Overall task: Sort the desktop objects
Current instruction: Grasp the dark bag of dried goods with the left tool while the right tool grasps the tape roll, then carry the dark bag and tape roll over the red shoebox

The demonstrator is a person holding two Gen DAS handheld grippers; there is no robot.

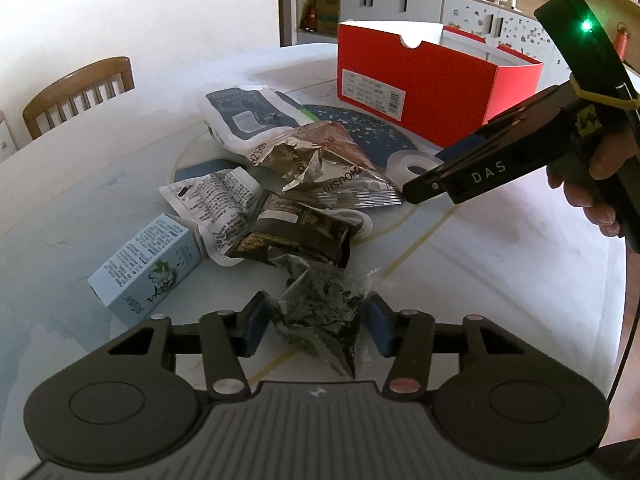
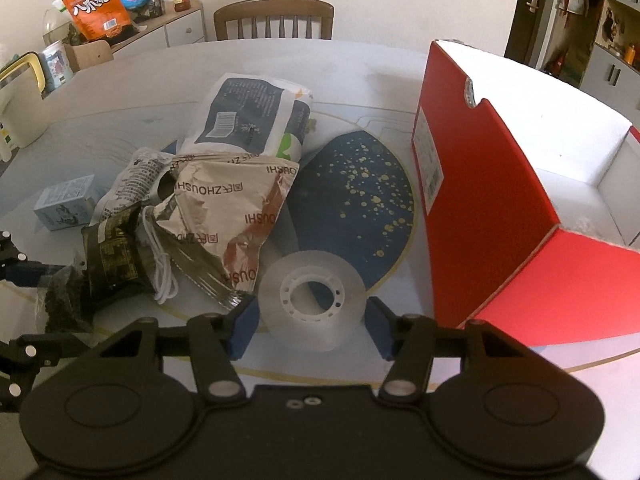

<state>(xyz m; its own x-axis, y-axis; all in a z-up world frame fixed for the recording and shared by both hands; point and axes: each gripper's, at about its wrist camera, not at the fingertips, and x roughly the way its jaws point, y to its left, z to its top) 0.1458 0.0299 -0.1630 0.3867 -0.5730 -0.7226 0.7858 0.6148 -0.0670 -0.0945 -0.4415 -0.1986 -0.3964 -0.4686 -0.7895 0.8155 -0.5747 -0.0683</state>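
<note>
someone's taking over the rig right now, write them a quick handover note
Left gripper: pads against a clear packet of dark dried leaves, at the near edge of the pile.
Right gripper: straddling the tape roll flat on the table; a small gap shows at each pad, so not gripped yet.
Red box: open, to the right; the part of the inside in view looks empty.
Still on the table: crumpled foil bag, white and navy bag, dark packet, small pale blue carton.
Done: nothing visibly sorted. Left: everything.
</note>
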